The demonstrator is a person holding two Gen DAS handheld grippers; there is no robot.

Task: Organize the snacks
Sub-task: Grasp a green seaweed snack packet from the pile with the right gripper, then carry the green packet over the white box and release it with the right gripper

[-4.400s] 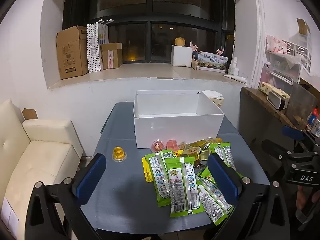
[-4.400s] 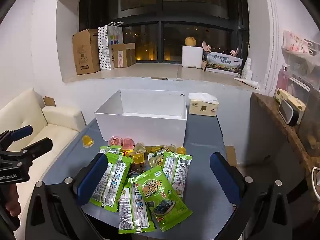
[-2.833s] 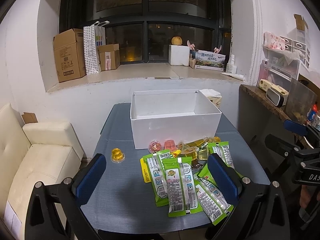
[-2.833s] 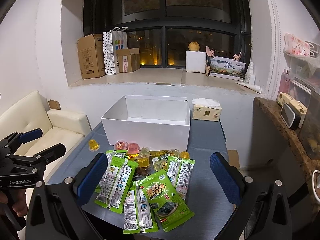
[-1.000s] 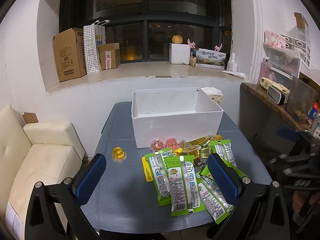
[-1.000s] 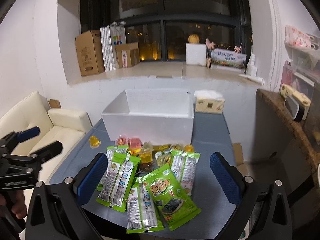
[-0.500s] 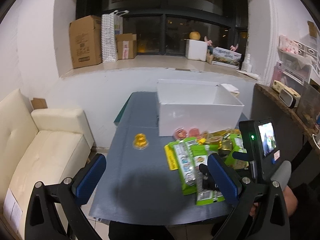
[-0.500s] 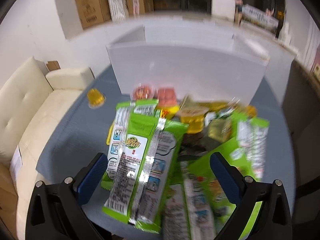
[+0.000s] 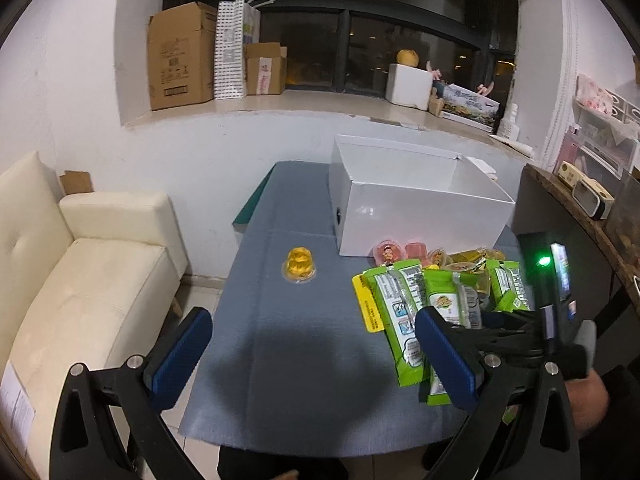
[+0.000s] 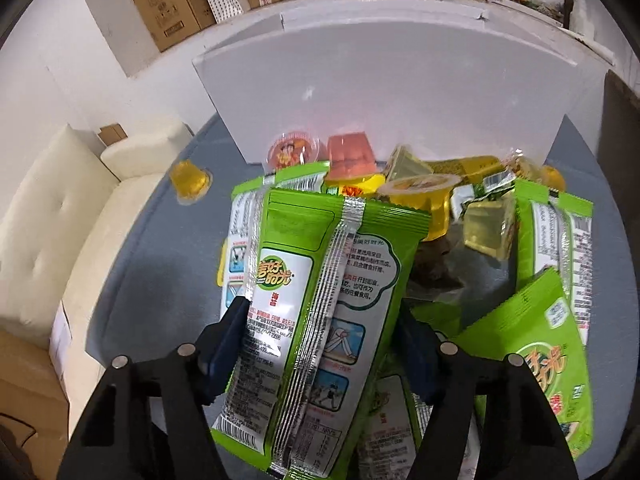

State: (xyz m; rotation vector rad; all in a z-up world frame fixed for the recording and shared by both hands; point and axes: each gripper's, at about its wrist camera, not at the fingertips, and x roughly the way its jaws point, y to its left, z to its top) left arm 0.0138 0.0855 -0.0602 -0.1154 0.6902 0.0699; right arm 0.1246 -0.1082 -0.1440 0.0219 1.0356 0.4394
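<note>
Closing now around a green packet, right gripper has dropped.

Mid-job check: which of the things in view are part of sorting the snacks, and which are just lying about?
Part of the job:
- green foil snack packets, one between the right gripper as it closes
- small plastic jelly cups
- lone yellow jelly cup
- open white cardboard box

Lying about:
- brown cardboard boxes on the sill
- cream sofa
</note>
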